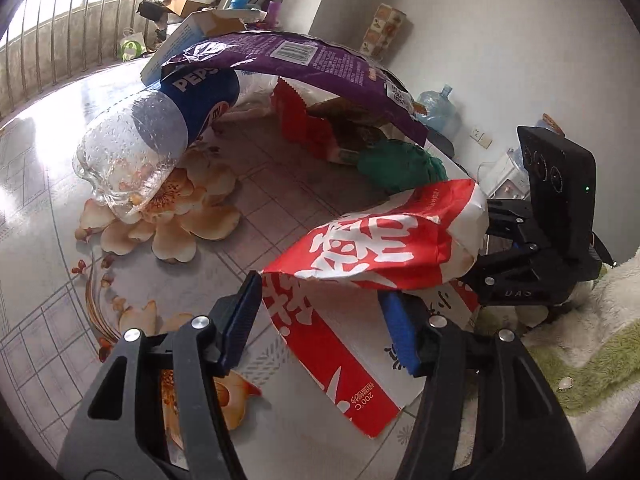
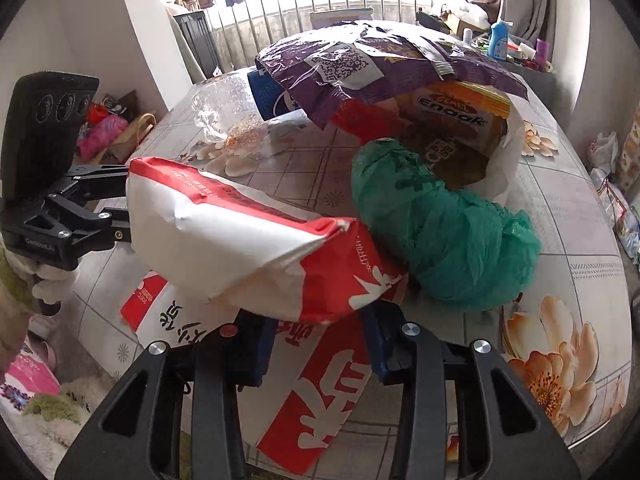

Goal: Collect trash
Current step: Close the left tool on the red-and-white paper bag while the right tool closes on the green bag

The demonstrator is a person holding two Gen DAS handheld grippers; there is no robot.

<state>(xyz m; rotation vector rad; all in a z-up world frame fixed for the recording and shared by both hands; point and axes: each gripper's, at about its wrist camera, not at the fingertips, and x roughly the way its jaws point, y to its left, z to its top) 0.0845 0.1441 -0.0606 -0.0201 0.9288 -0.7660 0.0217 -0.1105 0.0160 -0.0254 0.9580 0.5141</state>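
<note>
A red and white paper bag lies folded on the flowered table between both grippers. My left gripper is open, its blue pads on either side of the bag's near edge. My right gripper is open, the bag's folded end just above its pads. Each gripper shows in the other's view, the right one and the left one, at the bag's far end. Beyond lie a green plastic bag, a purple snack wrapper, an empty Pepsi bottle and a brown Enaak packet.
A light blue box lies at the table's far edge. A water jug stands by the wall. A fluffy green and white cover lies beside the table. Bottles and clutter sit near the window railing.
</note>
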